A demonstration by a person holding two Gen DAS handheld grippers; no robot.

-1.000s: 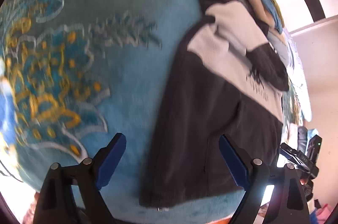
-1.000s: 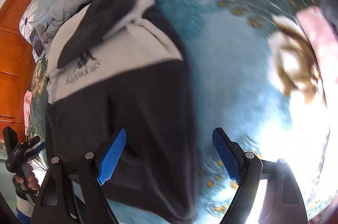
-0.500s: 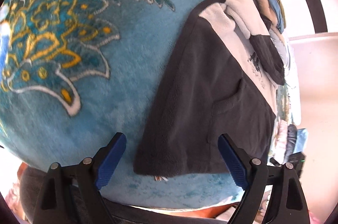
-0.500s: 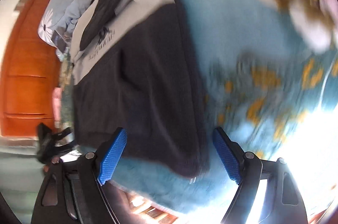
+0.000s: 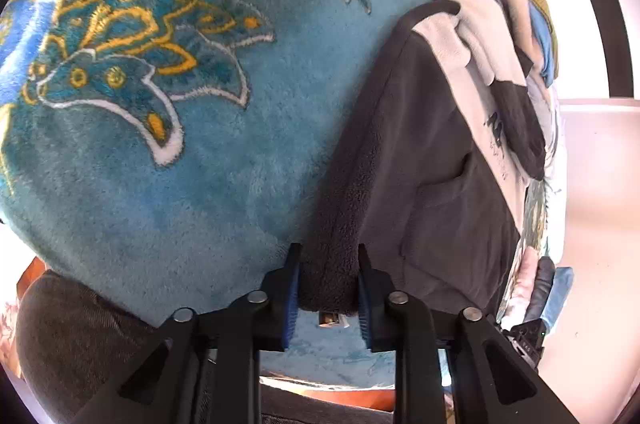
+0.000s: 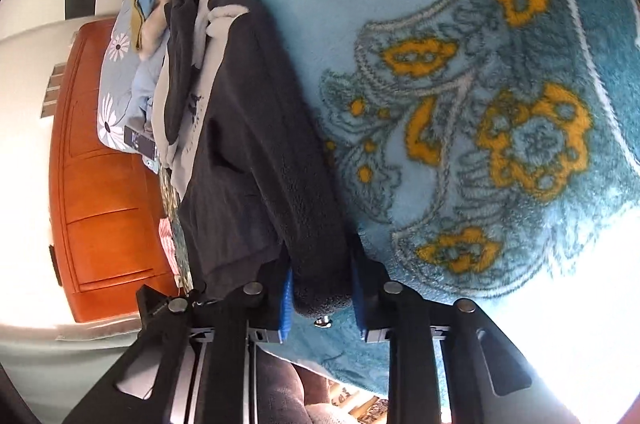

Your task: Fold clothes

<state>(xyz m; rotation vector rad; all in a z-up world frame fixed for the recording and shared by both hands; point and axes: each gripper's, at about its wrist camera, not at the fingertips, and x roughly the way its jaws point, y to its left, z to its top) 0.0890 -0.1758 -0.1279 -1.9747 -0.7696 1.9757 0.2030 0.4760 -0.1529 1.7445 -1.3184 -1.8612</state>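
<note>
Both closing grippers — left gripper, right gripper — pinch the fleece jacket's hem (2 near corners).

We see one garment, a dark grey fleece jacket with a pale cream panel across its chest and small dark lettering printed on that panel. It lies spread flat and lengthwise on a plush teal blanket, its hem nearest us and its collar end at the far side. One dark sleeve is folded over the cream panel. A pocket opening shows on the dark lower half. The two near hem corners are bunched up off the blanket (a small metal zip end shows under each).
</note>
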